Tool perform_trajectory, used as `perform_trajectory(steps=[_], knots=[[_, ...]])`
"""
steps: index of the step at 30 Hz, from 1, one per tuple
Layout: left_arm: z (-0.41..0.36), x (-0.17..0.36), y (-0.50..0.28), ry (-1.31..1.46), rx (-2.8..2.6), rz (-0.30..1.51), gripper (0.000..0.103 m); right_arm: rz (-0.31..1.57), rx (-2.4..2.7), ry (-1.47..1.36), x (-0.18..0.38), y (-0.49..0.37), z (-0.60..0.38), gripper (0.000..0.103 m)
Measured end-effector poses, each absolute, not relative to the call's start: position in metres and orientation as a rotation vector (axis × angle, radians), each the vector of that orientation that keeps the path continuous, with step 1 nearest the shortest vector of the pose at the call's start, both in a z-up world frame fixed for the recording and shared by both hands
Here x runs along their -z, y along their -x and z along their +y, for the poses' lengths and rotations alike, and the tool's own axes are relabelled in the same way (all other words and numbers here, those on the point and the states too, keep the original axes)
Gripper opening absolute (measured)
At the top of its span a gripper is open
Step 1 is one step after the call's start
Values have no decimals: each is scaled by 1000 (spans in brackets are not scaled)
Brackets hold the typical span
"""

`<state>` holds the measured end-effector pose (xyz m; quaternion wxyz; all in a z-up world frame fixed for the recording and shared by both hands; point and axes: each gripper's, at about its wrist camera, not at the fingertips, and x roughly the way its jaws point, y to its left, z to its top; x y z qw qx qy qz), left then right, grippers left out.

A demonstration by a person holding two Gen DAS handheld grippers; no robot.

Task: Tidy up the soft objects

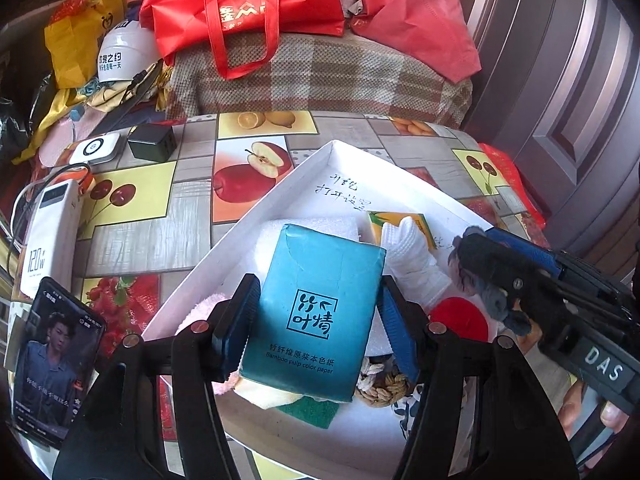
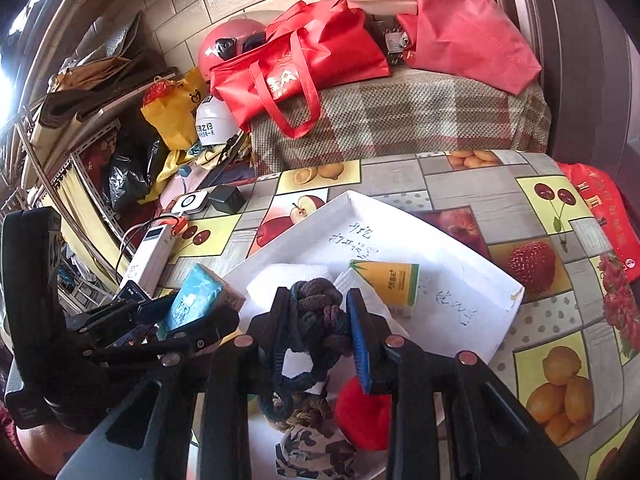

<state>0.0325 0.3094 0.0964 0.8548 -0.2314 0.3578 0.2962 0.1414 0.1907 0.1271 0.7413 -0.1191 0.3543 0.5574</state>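
left wrist view: left claw (image 1: 318,322) has its blue pads against both sides of a teal tissue pack (image 1: 316,312) over the white tray (image 1: 280,188). right claw (image 2: 318,326) pinches a dark knotted scrunchie (image 2: 316,312) over that tray on the fruit-print worktop (image 2: 560,280).

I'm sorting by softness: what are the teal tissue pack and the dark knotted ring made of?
The teal tissue pack looks like thin glossy plastic film over paper tissues: it shines, creases, and is printed "Bamboo pulp color paper". The dark knotted ring looks like fuzzy braided fabric, matte, probably a stretchy hair tie.
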Motion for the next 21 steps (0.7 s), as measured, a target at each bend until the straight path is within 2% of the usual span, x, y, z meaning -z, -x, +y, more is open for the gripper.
perform_trajectory(steps=[1, 2, 3, 5, 21], knots=[[310, -95, -33, 477, -635, 751, 88, 771, -1226, 258, -126, -142, 191, 64], [310, -94, -33, 474, -643, 744, 97, 760, -1225, 254, -126, -142, 192, 86], [310, -93, -33, 475, -645, 739, 103, 746, -1220, 259, -126, -142, 192, 97], [310, -90, -34, 472, -657, 749, 103, 730, -1221, 264, -125, -141, 192, 103], [275, -110, 8, 495, -732, 733, 103, 685, -1217, 237, -152, -117, 152, 103]])
